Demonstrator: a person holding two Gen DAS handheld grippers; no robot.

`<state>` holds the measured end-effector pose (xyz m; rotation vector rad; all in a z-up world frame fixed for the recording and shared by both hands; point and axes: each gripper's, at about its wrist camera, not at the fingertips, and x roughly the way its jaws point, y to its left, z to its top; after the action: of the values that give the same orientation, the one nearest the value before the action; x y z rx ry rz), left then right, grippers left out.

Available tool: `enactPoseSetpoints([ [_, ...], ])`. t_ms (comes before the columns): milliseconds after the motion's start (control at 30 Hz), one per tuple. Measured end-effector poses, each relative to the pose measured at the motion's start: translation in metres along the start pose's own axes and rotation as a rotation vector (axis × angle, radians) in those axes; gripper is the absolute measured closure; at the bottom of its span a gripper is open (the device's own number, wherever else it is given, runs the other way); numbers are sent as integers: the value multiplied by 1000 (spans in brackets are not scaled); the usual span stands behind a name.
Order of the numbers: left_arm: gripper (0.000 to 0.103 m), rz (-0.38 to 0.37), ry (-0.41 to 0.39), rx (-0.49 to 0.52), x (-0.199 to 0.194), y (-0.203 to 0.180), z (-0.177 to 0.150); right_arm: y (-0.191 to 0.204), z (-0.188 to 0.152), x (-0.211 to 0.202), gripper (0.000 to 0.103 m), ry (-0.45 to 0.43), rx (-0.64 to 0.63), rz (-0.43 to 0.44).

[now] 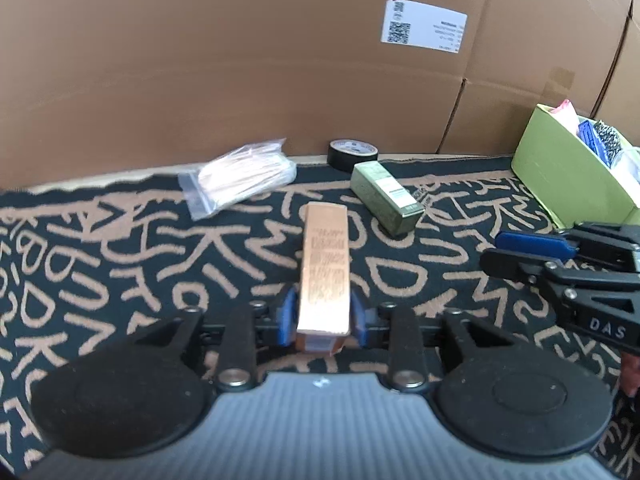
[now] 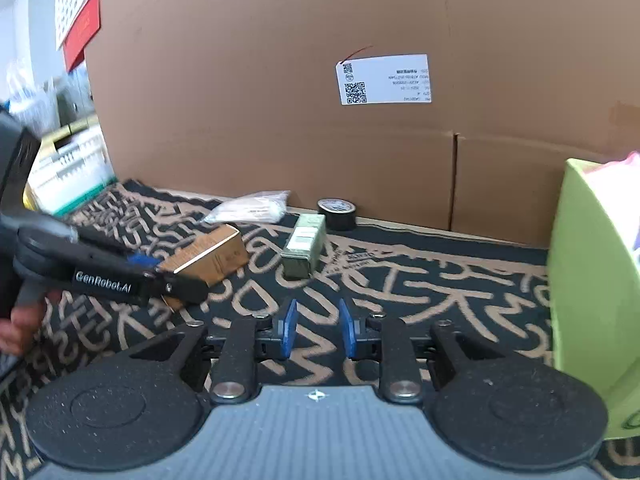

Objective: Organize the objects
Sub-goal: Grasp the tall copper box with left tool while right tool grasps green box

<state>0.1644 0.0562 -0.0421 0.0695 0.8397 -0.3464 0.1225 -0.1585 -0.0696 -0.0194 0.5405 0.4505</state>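
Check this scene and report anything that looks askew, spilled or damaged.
Nothing looks spilled or damaged. The copper box sits between the left gripper pads. The green box lies at an angle on the patterned cloth, and the plastic bag and black tape roll are loose by the cardboard wall.

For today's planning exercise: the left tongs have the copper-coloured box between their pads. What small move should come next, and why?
Probably carry the copper-coloured box, held between the left tongs, across toward the green bin on the right. The bin already holds other items, the right tongs are empty, and the green box and black tape roll remain on the mat.
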Motion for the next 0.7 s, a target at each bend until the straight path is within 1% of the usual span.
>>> enactPoseSetpoints([
  [33, 67, 9, 0, -9, 2, -1, 3, 1, 5, 4, 66, -3, 0, -6],
  [67, 67, 9, 0, -21, 4, -1, 6, 2, 9, 8, 61, -8, 7, -7],
  [100, 67, 5, 1, -29, 4, -2, 7, 2, 11, 7, 53, -18, 13, -4],
  [133, 67, 6, 2, -36, 5, -2, 9, 1, 14, 9, 51, -26, 18, -3],
  [233, 68, 26, 5, -22, 7, -2, 10, 0, 25, 21, 51, -29, 43, -3],
  [367, 68, 39, 6, -31, 7, 1, 8, 4, 32, 48, 52, -6, 67, -12],
  [467, 67, 42, 9, -32, 9, 3, 9, 5, 33, 69, 53, 25, 74, -25],
  [500, 67, 44, 10, -30, 10, 3, 10, 4, 32, 73, 58, 35, 79, -28],
  [533, 66, 46, 9, -28, 11, 3, 11, 3, 33, 75, 67, 48, 88, -27],
  [600, 62, 50, 9, -34, 13, 4, 12, -1, 32, 69, 77, 39, 97, -15],
  [700, 63, 59, 7, -26, 14, 3, 12, -3, 25, 56, 77, 44, 63, -22],
])
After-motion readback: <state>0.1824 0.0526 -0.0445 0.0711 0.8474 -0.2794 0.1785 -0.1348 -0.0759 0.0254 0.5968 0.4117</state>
